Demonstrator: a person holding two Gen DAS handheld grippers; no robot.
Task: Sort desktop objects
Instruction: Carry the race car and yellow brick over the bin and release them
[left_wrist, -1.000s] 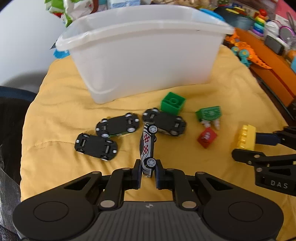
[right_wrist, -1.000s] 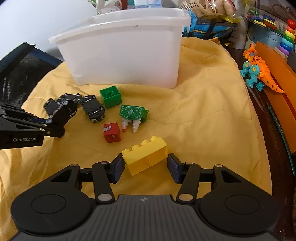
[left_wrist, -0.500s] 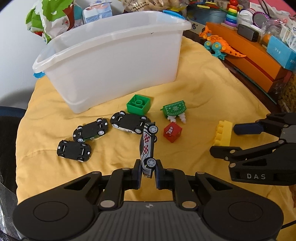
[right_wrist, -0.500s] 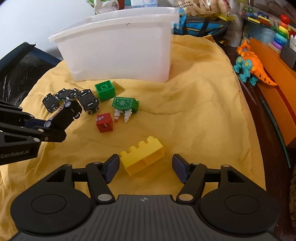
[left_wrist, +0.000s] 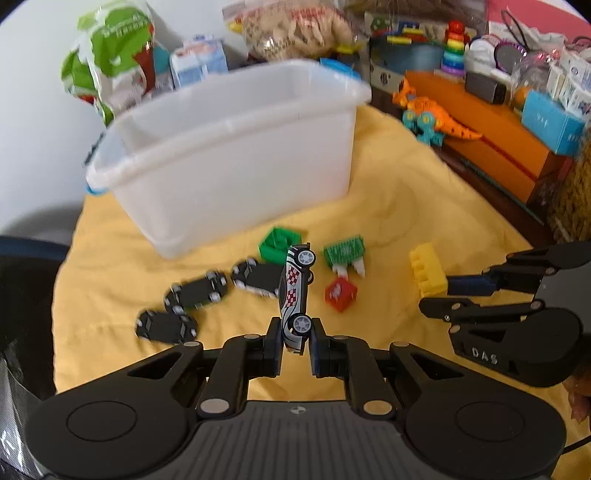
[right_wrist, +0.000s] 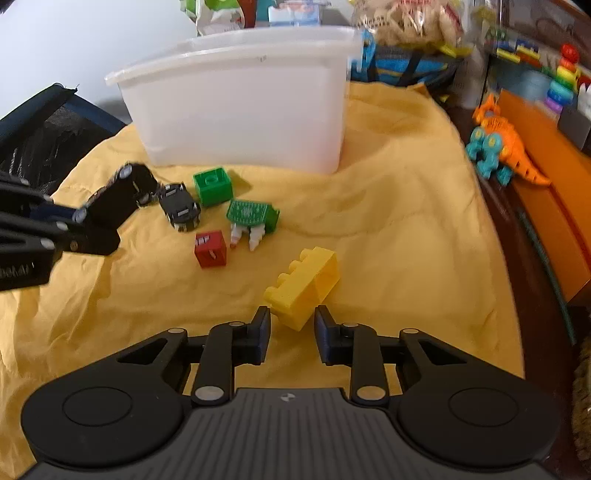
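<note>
We have the checkered toy car (left_wrist: 294, 295) pinched by its rear end in the left tongs (left_wrist: 295, 341), nose sticking out toward 12 o'clock, clear of the yellow cloth (left_wrist: 406, 192). It looks light, hard and slick; the hold is narrow and near one wheel, so it could pivot. A grip mid-body would be safer.

Right tongs (right_wrist: 291, 326) have just been closing and now squeeze the near corner of the yellow building brick (right_wrist: 303, 286), which sits skewed, far end toward 1 o'clock. Rigid, light plastic with smooth sides; a corner hold may twist, so flat long faces are better.

White plastic bin (right_wrist: 240, 110) stands at 12 o'clock, past the green block (right_wrist: 213, 185) and red cube (right_wrist: 210, 249).
</note>
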